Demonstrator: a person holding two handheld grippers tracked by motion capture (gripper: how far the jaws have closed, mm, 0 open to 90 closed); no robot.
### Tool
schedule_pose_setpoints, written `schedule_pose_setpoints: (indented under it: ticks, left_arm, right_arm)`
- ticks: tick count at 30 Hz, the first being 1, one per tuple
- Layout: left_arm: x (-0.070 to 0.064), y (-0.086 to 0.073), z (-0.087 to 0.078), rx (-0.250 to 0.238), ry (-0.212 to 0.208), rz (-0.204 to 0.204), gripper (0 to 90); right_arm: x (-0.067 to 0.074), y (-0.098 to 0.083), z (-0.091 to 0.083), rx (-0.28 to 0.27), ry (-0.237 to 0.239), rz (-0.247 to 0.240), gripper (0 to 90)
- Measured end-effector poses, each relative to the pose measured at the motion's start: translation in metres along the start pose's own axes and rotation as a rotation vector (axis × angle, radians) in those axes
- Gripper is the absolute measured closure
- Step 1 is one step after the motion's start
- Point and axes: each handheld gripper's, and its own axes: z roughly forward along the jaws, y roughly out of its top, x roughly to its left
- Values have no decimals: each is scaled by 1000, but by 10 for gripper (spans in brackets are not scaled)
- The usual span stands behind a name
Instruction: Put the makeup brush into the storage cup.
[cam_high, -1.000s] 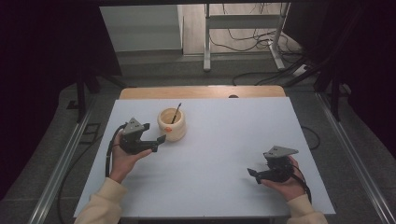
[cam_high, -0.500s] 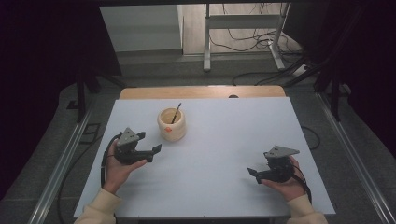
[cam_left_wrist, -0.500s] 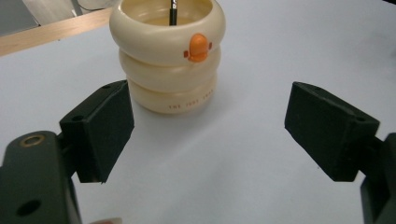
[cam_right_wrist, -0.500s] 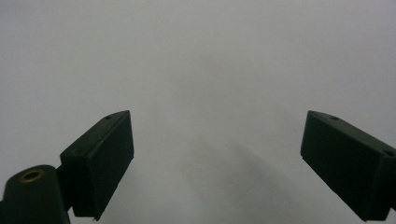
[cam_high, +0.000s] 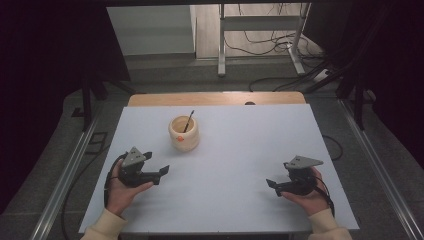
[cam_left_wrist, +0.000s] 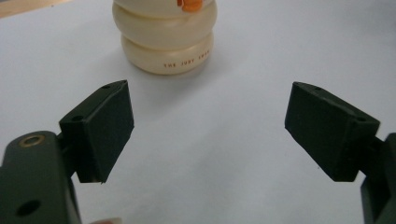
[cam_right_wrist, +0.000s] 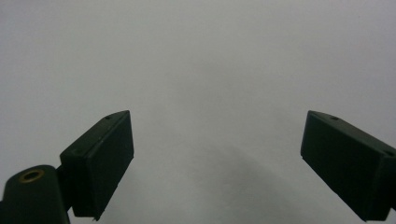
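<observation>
Cream-coloured and ribbed, the pot (cam_high: 184, 134) stands upright on the white table (cam_high: 240, 150) in the high view, toward the far left, with a thin dark stick (cam_high: 188, 121) leaning out of its mouth. Your left gripper (cam_high: 161, 172) rests near the front left, well apart from the pot, its tip pointing right across the table. Your right gripper (cam_high: 271, 184) sits low at the front right, far from everything. Both are empty-handed.

From the left gripper view, the jaws of your left gripper (cam_left_wrist: 208, 135) stand wide apart with nothing between them, and the pot (cam_left_wrist: 164, 37) sits ahead, left of the centre line. If you mean to take it, swing your aim left until the pot is centred between the jaws, then go forward level with the table. The gap looks ample for the body, I judge, so close on the ribbed waist, not the rim, and mind the stick: a tilt could tip it out.

Along the right gripper view, your right gripper (cam_right_wrist: 217, 163) is likewise spread open over bare table. Keep it parked there, clear of the left hand's path.
</observation>
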Motion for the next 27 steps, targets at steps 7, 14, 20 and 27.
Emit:
schedule_pose_setpoints:
  ticks: [7, 14, 20, 27]
  left_arm:
    - [-2, -11, -4, 18, 3, -1, 158]
    - [-4, -24, -6, 45, 11, -8, 156]
    - [-8, -34, -7, 71, 8, -8, 156]
    - [-9, -38, -10, 73, 11, -17, 155]
  right_arm:
    - [0, 0, -1, -4, -2, 2, 93]
    - [-1, -1, -1, -6, 1, 9, 93]
    - [-2, -2, -2, -10, 10, 17, 92]
    - [-3, -3, -2, -11, 17, 15, 91]
